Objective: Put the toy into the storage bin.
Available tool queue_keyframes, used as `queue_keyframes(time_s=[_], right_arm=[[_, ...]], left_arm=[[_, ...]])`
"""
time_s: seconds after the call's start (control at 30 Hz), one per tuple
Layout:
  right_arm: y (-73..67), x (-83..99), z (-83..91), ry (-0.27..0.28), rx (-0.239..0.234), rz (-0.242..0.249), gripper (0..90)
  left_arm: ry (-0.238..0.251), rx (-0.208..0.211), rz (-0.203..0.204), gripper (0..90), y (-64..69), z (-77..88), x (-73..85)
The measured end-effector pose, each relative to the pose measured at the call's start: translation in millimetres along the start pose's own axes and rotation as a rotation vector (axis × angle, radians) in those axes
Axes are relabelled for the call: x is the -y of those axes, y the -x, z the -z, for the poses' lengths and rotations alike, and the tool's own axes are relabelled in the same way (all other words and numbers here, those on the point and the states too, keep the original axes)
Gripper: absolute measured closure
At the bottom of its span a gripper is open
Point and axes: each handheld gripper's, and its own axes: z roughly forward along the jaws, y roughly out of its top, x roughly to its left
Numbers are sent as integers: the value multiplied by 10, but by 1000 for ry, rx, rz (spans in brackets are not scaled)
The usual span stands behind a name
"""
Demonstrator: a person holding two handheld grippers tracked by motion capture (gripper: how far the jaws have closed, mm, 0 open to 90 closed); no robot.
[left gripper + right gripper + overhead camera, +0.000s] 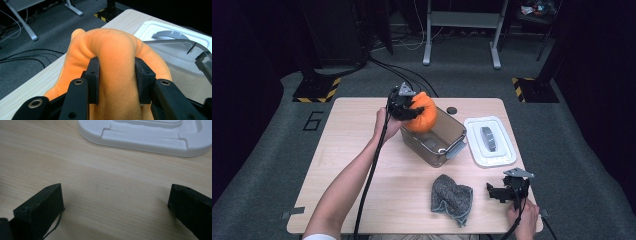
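High view first: the left gripper [408, 106] hangs at the far left corner of the clear, smoke-tinted plastic storage box [447, 146], its jaws pinched into a soft orange cloth bundle [424, 113]. The bundle sits over the box's far end, partly above the rim, so the box's open cavity lies below it and toward the person. The box's long axis runs diagonally, from far left to near right, and the bundle is at the far-left end of that line. To its right, lying flat on the pale wooden table [352, 165], is the white rectangular lid with a grey handle [490, 141], just beside the box. A grey knitted cloth [453, 198] lies on the near part of the table, much nearer the right gripper [503, 193] than the left one.

Left gripper view: the two black jaws bite into a fold of the orange cloth bundle [117, 65], which bulges out around them, so the grip looks firm. The box's clear rim [175, 43] lies ahead and to the right, the white lid [160, 27] beyond it.

Right gripper view: the jaws stand wide apart with nothing between them, low over bare table [112, 187], and the white lid's edge [150, 142] lies ahead. I judge this hand best placed for the grey cloth.
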Motion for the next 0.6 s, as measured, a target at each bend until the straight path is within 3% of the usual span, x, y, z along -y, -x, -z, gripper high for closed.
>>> queue_keyframes(time_s=[0.6], right_arm=[[1,0,0,1,1,2,0]], left_arm=[[-56,13,-5,601,31,-175,98]])
